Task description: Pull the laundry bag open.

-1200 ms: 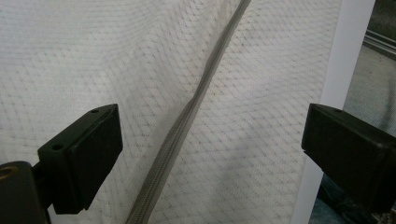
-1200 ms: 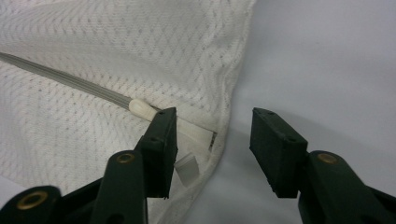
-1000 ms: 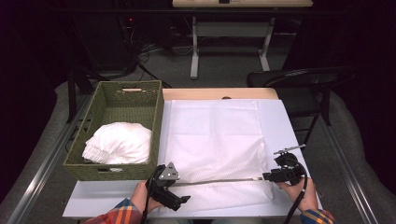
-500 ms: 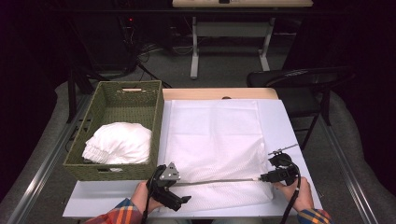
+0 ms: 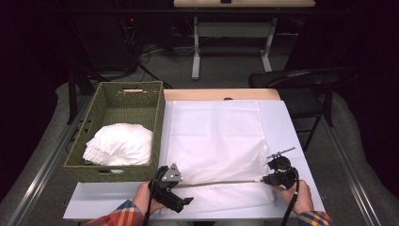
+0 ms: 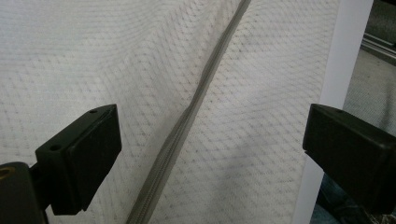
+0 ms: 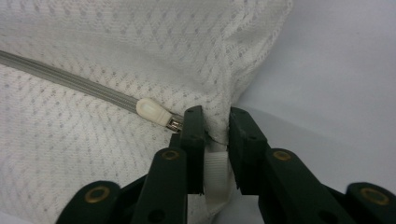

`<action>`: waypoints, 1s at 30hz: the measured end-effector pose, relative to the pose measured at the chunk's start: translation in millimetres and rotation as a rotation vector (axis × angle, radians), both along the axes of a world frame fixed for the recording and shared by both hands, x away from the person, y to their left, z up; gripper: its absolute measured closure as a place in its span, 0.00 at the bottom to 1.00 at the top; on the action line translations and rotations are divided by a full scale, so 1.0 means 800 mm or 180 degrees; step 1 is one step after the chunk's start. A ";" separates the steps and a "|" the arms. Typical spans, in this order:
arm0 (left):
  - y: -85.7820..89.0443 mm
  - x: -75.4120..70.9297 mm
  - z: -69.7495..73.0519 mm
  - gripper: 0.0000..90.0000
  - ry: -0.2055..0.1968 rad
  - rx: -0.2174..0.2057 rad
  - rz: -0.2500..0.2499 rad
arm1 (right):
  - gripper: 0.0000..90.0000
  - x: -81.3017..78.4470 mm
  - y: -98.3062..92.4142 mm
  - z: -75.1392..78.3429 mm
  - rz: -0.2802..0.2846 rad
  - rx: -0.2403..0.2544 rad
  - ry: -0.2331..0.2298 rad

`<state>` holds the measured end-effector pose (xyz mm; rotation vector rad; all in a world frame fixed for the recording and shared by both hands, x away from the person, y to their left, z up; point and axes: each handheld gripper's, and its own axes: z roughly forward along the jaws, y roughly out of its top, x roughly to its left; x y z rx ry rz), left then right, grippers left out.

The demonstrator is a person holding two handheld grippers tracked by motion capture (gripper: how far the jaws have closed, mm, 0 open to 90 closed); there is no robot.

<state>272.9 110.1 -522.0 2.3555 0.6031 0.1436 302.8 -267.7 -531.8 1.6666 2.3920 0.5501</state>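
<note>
The right gripper (image 7: 215, 126) fingers are closing on the mesh laundry bag's (image 5: 216, 141) corner tab, partly hiding it; the left gripper (image 6: 210, 154) fingers are standing apart astride the zipper (image 6: 196, 102).

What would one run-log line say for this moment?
right gripper: jaws just closed on white mesh laundry bag corner by grey zipper | left gripper: open above zipper | green wicker basket: holds white cloth

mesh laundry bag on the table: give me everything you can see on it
The mesh laundry bag is white netting with a diamond pattern, lying flat on the white table beside the green basket. A grey zipper runs along its near edge, shut as far as visible; the pale zipper pull sits at the right end. The right hand-held gripper has just closed on that corner's fabric tab. The left hand-held gripper hovers open over the zipper.
</note>
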 end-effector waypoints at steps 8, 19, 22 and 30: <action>-0.018 0.000 -0.001 0.04 0.0027 0.0004 -0.0104 | 0.93 -0.002 -0.004 0.001 0.0064 0.0102 -0.0026; -0.042 0.003 -0.004 0.00 0.0094 -0.0100 -0.0180 | 0.93 -0.012 -0.005 0.018 0.0227 0.0125 -0.0289; -0.053 0.004 -0.005 0.00 0.0093 -0.0106 -0.0269 | 0.93 -0.015 -0.006 0.024 0.0246 0.0144 -0.0345; -0.086 0.009 -0.006 0.00 0.0084 -0.0189 -0.0389 | 0.93 -0.020 -0.008 0.029 0.0302 0.0211 -0.0466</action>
